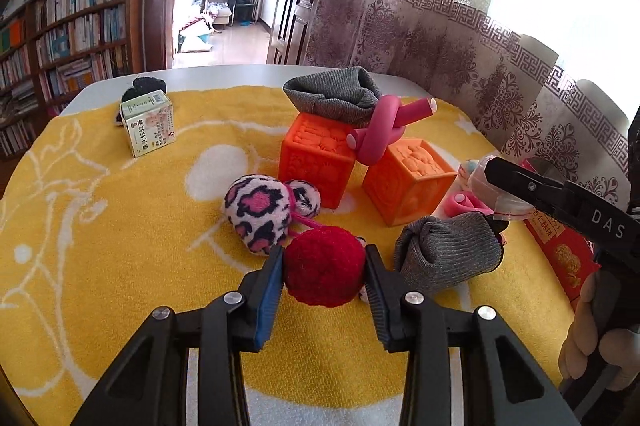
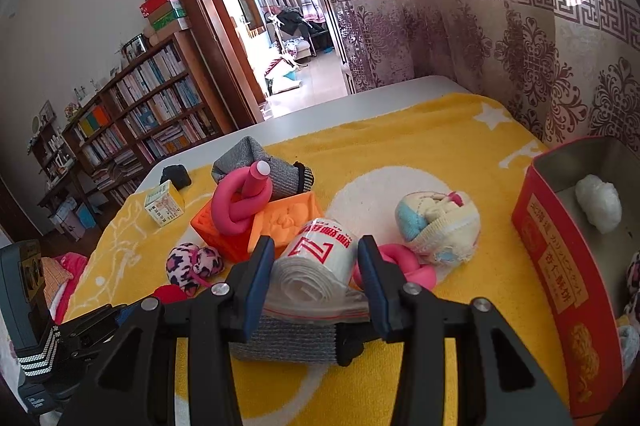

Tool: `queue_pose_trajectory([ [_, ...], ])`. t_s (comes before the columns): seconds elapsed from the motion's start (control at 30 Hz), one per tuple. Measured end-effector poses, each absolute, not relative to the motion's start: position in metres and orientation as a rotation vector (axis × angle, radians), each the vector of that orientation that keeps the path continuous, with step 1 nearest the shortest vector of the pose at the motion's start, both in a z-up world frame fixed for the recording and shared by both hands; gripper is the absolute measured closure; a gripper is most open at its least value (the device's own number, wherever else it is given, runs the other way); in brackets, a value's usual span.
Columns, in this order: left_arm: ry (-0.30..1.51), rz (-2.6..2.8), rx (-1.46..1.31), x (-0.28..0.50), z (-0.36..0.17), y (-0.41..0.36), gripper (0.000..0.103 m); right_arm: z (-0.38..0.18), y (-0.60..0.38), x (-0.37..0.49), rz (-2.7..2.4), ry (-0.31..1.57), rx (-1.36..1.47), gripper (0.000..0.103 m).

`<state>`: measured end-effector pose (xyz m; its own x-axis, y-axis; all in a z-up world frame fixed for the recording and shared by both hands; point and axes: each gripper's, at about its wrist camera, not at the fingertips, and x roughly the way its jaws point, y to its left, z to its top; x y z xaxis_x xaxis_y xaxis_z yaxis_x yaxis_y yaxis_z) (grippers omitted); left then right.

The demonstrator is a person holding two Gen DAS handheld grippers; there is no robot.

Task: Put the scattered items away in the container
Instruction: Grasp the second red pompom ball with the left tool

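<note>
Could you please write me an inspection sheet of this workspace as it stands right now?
Surface: yellow towel over a white table.
Job's things: red tin open at the right, with a white wad inside; red pompom, bag roll, two orange blocks, grey socks, pink knots, leopard plush, and medicine box still out.
Clutter: nothing seen beyond these.
Grippers: left gripper shut on the pompom; right gripper shut on the bag roll.
Cables: nothing seen.
Surroundings: bookshelf, patterned curtain, open doorway.
</note>
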<state>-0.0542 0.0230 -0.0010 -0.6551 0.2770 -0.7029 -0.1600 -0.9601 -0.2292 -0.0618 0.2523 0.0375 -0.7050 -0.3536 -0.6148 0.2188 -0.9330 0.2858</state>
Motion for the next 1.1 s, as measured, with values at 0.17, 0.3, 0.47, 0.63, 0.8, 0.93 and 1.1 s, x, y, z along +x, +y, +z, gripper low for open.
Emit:
queue_pose_trajectory([
  [0.17, -0.141, 2.695, -1.125, -0.049, 0.004, 0.032, 0.062, 0.035, 0.254, -0.063, -2.639, -0.281, 1.013, 0.056],
  [0.3, -0.110, 2.715, -1.106, -0.046, 0.007, 0.033, 0.062, 0.032, 0.254, -0.063, -2.649, -0.277, 1.020, 0.056],
  [0.47, -0.091, 2.726, -1.084, -0.043, 0.011, 0.036, 0.062, 0.030, 0.255, -0.062, -2.662, -0.274, 1.018, 0.056],
  [0.63, -0.073, 2.730, -1.067, -0.040, 0.013, 0.039, 0.062, 0.030, 0.259, -0.062, -2.678, -0.285, 1.016, 0.056],
  [0.8, -0.061, 2.731, -1.058, -0.037, 0.014, 0.042, 0.062, 0.029, 0.261, -0.062, -2.689, -0.294, 1.021, 0.056],
  [0.93, -0.048, 2.731, -1.056, -0.036, 0.013, 0.044, 0.062, 0.030, 0.264, -0.060, -2.698, -0.303, 1.017, 0.056],
  [1.1, -0.038, 2.724, -1.063, -0.036, 0.011, 0.047, 0.062, 0.030, 0.269, -0.058, -2.712, -0.324, 1.012, 0.056],
])
